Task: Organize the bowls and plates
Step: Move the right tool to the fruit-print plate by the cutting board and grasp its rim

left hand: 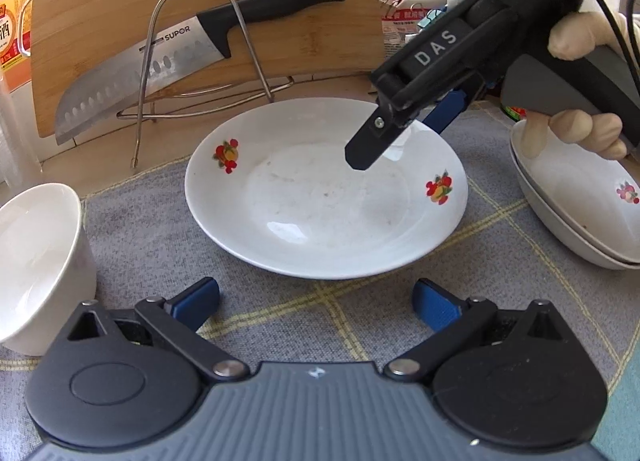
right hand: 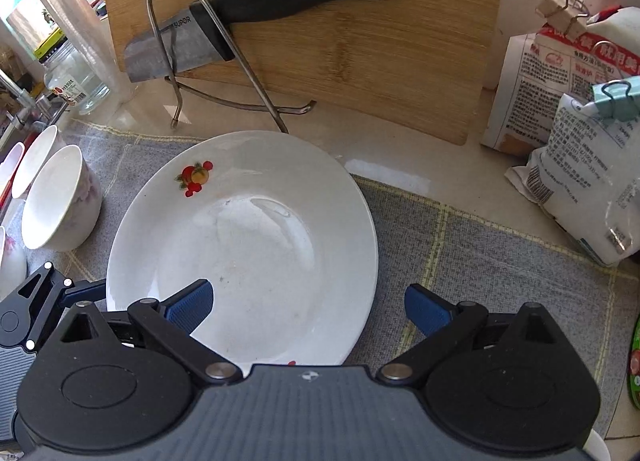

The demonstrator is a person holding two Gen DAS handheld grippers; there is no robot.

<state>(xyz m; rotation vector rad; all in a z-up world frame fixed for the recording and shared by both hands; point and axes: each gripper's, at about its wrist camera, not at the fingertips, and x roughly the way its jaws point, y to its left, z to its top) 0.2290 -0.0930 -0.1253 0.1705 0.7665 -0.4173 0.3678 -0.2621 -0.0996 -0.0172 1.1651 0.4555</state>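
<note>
Plate on mat | right claw spread wide above its rim | left claw spread, empty

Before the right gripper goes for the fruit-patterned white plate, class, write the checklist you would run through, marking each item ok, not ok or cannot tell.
1. Right gripper open: ok, jaws spread wide.
2. Left gripper open and empty: ok.
3. White round plate with fruit decals empty: ok, only faint smudges.
4. Plate lying flat on the grey checked cloth: ok.
5. Plate edge between the right gripper's jaws: not ok, the left finger is over the plate, the right one over the cloth.
6. Stack of white bowls ready to take the plate: cannot tell, partly hidden by the hand.
</note>
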